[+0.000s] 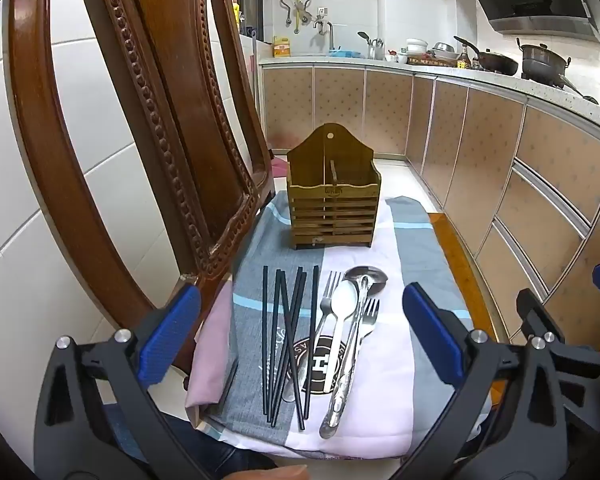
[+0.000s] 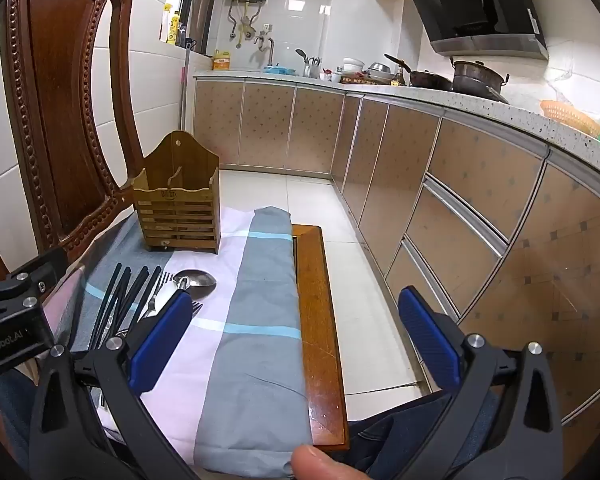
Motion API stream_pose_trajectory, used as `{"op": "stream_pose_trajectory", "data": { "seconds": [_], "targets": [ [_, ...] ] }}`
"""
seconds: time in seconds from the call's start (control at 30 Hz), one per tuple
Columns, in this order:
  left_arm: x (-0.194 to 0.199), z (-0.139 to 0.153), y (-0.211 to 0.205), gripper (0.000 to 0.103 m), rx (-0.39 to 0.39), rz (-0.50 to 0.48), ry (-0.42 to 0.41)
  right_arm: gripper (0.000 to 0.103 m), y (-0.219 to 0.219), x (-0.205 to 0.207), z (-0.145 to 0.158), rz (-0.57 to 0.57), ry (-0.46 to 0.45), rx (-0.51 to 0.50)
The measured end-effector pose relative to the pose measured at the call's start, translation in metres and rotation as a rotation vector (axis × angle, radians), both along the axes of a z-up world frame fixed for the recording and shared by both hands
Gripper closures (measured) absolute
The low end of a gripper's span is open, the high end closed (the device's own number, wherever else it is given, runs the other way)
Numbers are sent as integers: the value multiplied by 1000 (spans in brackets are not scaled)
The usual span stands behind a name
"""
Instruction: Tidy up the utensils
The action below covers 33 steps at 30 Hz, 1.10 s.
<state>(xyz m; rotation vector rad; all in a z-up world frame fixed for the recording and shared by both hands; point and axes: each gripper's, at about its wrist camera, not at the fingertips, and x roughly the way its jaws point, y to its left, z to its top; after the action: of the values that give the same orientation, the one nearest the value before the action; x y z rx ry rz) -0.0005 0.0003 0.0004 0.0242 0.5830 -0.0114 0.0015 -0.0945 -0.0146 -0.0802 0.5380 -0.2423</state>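
Note:
A wooden slatted utensil holder (image 1: 333, 196) with two compartments stands empty at the far end of a cloth-covered chair seat (image 1: 408, 380); it also shows in the right wrist view (image 2: 177, 208). Several black chopsticks (image 1: 286, 344) lie side by side in front of it. Right of them lie two forks (image 1: 329, 300), a white spoon (image 1: 338, 328) and a metal ladle (image 1: 358, 320). My left gripper (image 1: 300, 336) is open above the utensils, holding nothing. My right gripper (image 2: 296, 340) is open and empty, over the seat's right edge.
The carved wooden chair back (image 1: 152, 120) rises at the left, close to the holder. The bare wooden seat edge (image 2: 320, 320) shows right of the cloth. Tiled floor (image 2: 340, 240) and kitchen cabinets (image 2: 460, 200) lie to the right. The counter (image 1: 440, 68) carries pots and dishes.

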Motion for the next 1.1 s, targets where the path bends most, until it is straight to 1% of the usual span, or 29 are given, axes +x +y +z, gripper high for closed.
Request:
{"op": "stream_pose_trajectory", "data": {
  "seconds": [0.3,0.47,1.1],
  "targets": [
    [-3,1,3,3,2,-4,2,3,-3,-1,5,-4,-9,5],
    [-2,1,-1,3,13,-1,2,3,-2,1,4,-4,-6,10],
    [-1,2,-2,3,16,-2,6,3,-1,2,3,-4,-3,13]
  ]
}}
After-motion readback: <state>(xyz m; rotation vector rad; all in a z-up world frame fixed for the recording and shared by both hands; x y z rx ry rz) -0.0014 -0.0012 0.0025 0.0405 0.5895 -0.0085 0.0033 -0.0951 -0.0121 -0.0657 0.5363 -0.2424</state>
